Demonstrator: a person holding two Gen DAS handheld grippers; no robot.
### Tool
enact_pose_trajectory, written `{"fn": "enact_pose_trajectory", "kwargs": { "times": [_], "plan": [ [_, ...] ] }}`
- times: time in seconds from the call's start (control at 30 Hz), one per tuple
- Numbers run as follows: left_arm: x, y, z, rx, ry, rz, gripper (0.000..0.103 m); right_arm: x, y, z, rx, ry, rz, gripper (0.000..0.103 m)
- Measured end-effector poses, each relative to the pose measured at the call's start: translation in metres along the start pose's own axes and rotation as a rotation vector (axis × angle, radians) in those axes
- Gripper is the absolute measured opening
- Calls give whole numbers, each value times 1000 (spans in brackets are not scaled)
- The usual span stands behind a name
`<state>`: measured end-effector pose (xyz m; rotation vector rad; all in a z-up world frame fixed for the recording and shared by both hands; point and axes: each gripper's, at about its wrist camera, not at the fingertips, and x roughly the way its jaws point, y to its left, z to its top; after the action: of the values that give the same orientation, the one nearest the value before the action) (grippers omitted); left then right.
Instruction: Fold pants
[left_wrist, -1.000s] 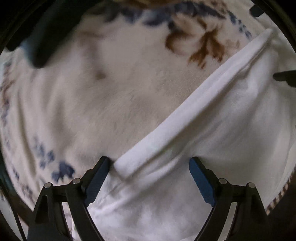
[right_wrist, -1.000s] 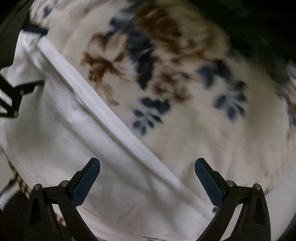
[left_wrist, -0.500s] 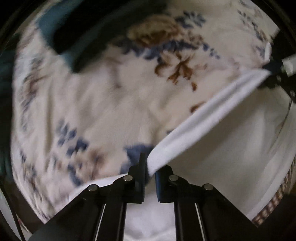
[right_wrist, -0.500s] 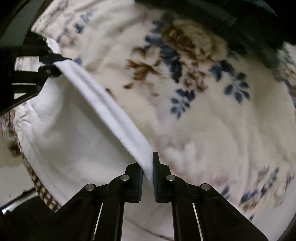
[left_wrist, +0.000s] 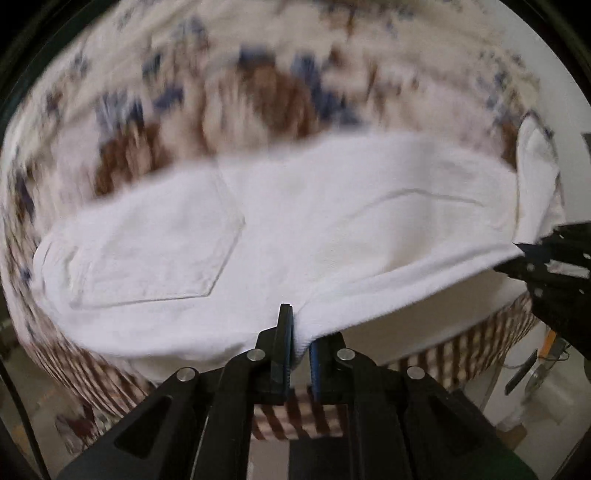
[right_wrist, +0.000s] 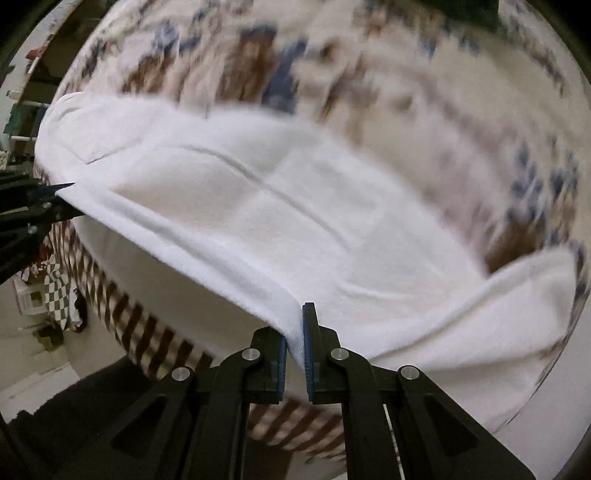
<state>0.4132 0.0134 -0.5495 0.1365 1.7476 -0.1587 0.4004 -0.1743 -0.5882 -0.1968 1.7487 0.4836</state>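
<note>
Two fisheye views look along the fingers of two hand-held grippers. The left hand-held gripper (left_wrist: 297, 347) has its fingers pressed together on the thick hem edge of white pants (left_wrist: 280, 236). The right hand-held gripper (right_wrist: 293, 343) is likewise clamped on the same band of the white pants (right_wrist: 280, 221), at its other end.

The band hangs in a shallow curve between the two grippers, raised off the surface. In the left view the right hand-held gripper (left_wrist: 524, 254) shows at the far right edge, pinching the fabric. In the right view the left hand-held gripper (right_wrist: 61, 192) shows at the far left edge, doing the same.

Beyond each gripper the pants spread forward across a cream blanket (left_wrist: 258, 92) printed with blue and brown flowers, blurred by motion. A stitched back pocket (left_wrist: 147, 251) lies ahead and left of the left gripper. Below the held edge hangs a brown and cream striped cloth (right_wrist: 147, 332).
</note>
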Motion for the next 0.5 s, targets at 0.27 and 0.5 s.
{"fn": "enact_pose_trajectory", "kwargs": {
  "times": [0.27, 0.5],
  "plan": [
    [72, 1, -28, -57, 53, 9, 10, 66, 12, -18, 59, 78, -71, 17],
    [33, 9, -56, -228, -114, -18, 16, -4, -24, -53, 274, -74, 225, 97]
  ]
}}
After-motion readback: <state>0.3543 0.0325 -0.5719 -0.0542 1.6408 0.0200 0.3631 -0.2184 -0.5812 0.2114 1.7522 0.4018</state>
